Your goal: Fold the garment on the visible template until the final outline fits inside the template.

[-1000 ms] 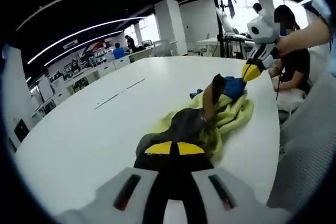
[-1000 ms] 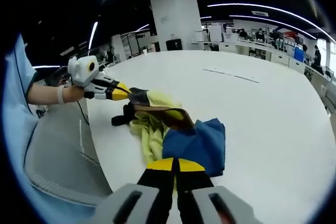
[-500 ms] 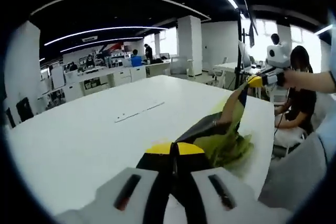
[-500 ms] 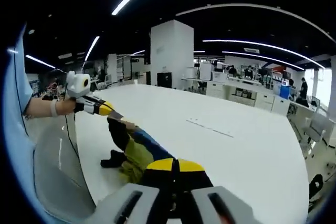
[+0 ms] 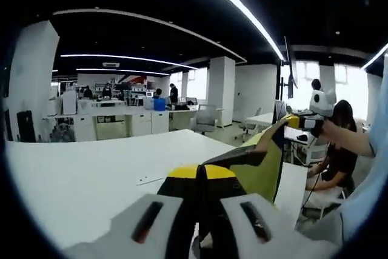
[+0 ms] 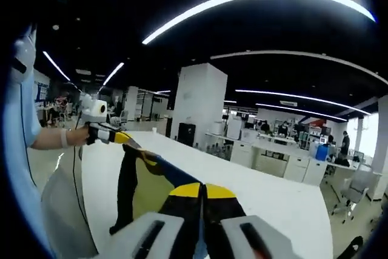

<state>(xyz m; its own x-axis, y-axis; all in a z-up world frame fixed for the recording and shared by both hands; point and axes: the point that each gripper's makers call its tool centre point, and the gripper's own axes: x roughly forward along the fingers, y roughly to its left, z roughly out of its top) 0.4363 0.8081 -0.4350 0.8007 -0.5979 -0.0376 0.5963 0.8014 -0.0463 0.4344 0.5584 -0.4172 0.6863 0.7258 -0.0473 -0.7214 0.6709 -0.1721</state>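
Both tools raised, stretching garment (image 5: 260, 171) taut

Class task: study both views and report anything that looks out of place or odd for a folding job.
The yellow-green, black and blue garment hangs stretched in the air between the left tongs and right tongs, above the white table, not lying flat on it.

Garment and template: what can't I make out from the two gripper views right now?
- Garment shape, right gripper view: it hangs stretched between the left gripper and right gripper; its lower end is cut off behind the right gripper's body.
- Garment, left gripper view: the left gripper covers the near part.
- Template: I cannot pick one out on the table; only a faint line, too small to read.
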